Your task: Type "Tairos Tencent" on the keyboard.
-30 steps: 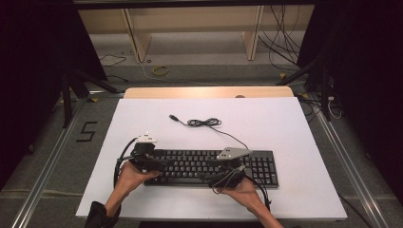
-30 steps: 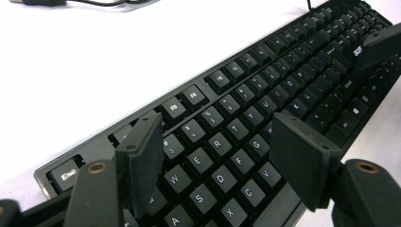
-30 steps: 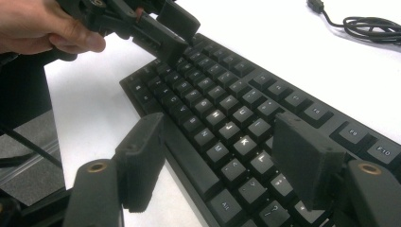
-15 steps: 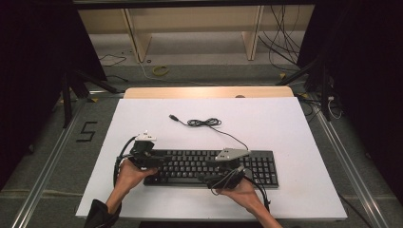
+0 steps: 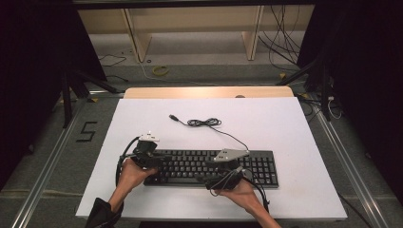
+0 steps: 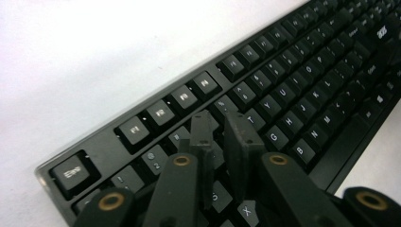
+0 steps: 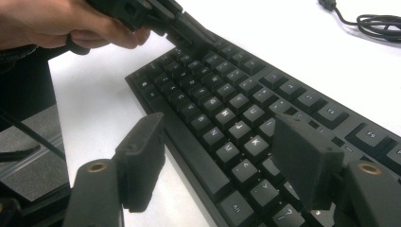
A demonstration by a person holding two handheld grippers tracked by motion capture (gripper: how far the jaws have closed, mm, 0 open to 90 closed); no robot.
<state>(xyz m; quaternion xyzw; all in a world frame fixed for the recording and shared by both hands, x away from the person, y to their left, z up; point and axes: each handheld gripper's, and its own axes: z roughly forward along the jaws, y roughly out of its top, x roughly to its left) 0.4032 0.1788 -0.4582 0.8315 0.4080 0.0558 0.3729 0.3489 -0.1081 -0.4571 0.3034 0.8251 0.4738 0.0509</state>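
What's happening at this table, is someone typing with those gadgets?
A person holds a pair of tongs in each hand over a black keyboard on a white table. The left tongs have just been closing and now stand nearly together, tips down among the keys near the keyboard's left end; no key seems pinched between them. The right tongs hang wide open over the keyboard's front edge, gripping nothing. The keyboard's cable lies loose and unplugged behind it.

Black keyboard [image 7: 246, 118] under and between the wide-spread jaws, right gripper [image 7: 222, 161] low over its keys, a hand [image 7: 61, 23] with the left gripper [image 7: 182, 40] ahead, coiled cable [image 7: 373, 21] beyond on the white table [image 7: 283, 42]
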